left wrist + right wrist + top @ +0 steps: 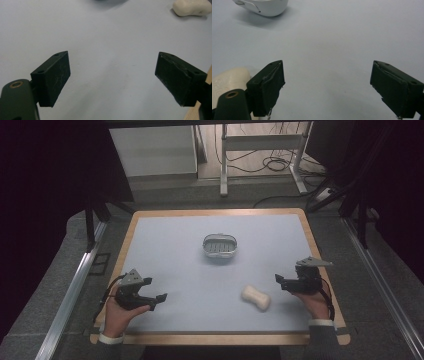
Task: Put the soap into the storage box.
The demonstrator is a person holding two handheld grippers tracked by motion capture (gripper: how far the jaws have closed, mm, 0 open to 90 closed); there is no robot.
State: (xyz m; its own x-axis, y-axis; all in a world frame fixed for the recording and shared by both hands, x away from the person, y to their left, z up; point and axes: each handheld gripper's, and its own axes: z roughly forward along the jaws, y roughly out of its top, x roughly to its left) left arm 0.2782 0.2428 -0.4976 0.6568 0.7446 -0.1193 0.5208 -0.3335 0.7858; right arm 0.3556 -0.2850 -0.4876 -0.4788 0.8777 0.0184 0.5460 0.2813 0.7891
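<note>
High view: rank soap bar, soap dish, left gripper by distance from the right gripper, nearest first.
From the right gripper:
1. Soap bar, just inboard of it, near the front edge.
2. Soap dish, table centre, farther back.
3. Left gripper, across the table, front left.

table top point(165, 250): pale grey-blue, plain, light wood rim
soap dish point(219, 245): white shell, grey ribbed inside
soap bar point(256, 297): cream, plain
left gripper point(156, 301): black
right gripper point(281, 281): black
sleeve cuffs point(111, 338): white
</note>
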